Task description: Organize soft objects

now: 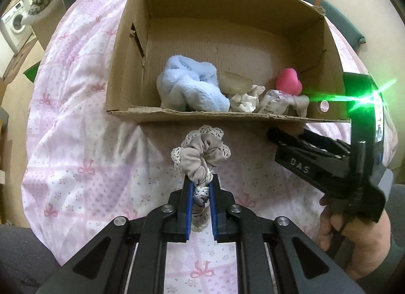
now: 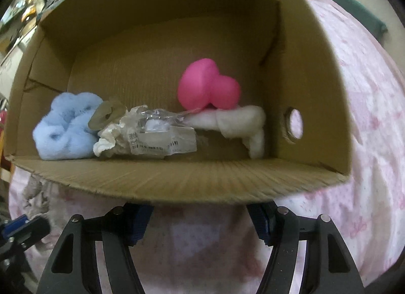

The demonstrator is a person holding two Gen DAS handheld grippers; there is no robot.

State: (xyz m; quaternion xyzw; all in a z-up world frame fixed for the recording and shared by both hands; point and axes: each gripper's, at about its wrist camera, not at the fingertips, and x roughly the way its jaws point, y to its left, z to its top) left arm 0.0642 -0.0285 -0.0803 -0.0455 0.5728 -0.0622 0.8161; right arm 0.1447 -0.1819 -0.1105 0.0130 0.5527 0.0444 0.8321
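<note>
Your left gripper (image 1: 200,182) is pinching a beige scrunchie (image 1: 201,153) before the cardboard box (image 1: 202,115); your right gripper (image 2: 200,214) is gaping wide, holding nothing.

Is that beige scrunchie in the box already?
Out. The scrunchie is pinched in the left gripper, in front of the box's near wall, above the bedspread.

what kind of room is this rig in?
Likely a bedroom in a home. The cardboard box sits on a pink bow-print quilt spread like bedding, and a washing machine shows in the far left background.
</note>
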